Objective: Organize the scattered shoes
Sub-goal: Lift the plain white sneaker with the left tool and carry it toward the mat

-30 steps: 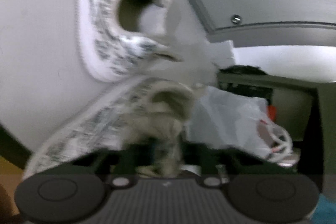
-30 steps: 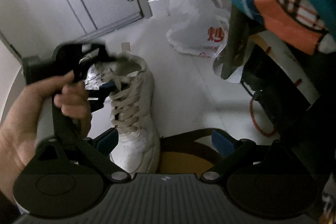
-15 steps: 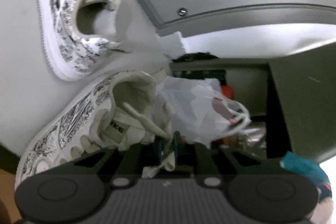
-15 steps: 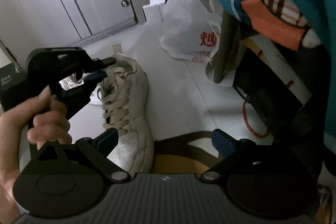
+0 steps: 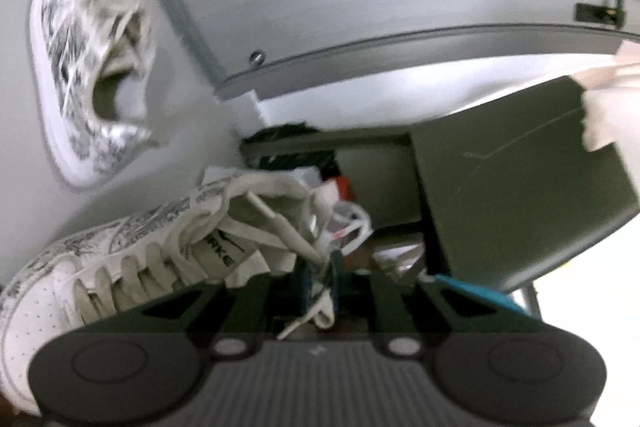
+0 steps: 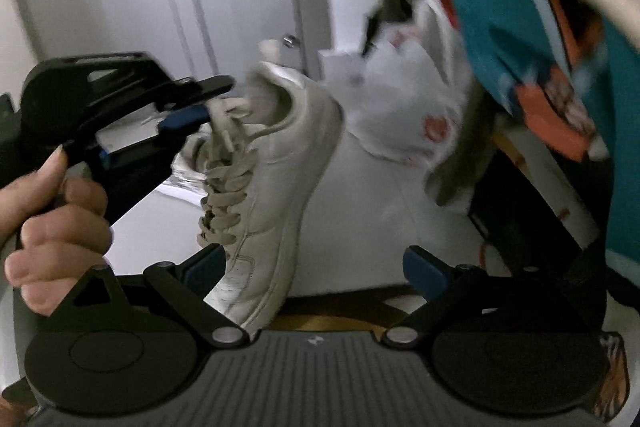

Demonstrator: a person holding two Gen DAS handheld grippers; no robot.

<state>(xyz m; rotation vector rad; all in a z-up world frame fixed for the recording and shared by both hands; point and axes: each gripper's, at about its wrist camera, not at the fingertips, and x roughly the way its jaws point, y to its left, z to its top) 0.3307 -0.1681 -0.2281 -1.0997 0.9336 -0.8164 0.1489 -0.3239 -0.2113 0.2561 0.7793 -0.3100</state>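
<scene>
My left gripper [image 5: 320, 277] is shut on the laces and tongue of a white sneaker [image 5: 132, 259] with grey print on its side. In the right wrist view a hand holds that left gripper [image 6: 208, 99], and the sneaker [image 6: 276, 187] hangs from it off the floor, toe down. Its toe dips beside the left finger of my right gripper [image 6: 316, 267], which stands open with nothing pressed between its pads. The matching printed sneaker [image 5: 88, 75] lies on the pale floor at the upper left of the left wrist view.
A grey door [image 5: 360, 7] closes the back. A dark green shelf unit [image 5: 520, 187] stands to the right with a white plastic bag [image 6: 400, 107] at its foot. A teal and orange garment [image 6: 540, 47] hangs at the right. A brown and yellow mat [image 6: 340, 311] lies below.
The left gripper has risen and tilted, lifting the sneaker by its laces from the floor until it hangs. The right gripper's view has swung up a little; its jaws stay open.
</scene>
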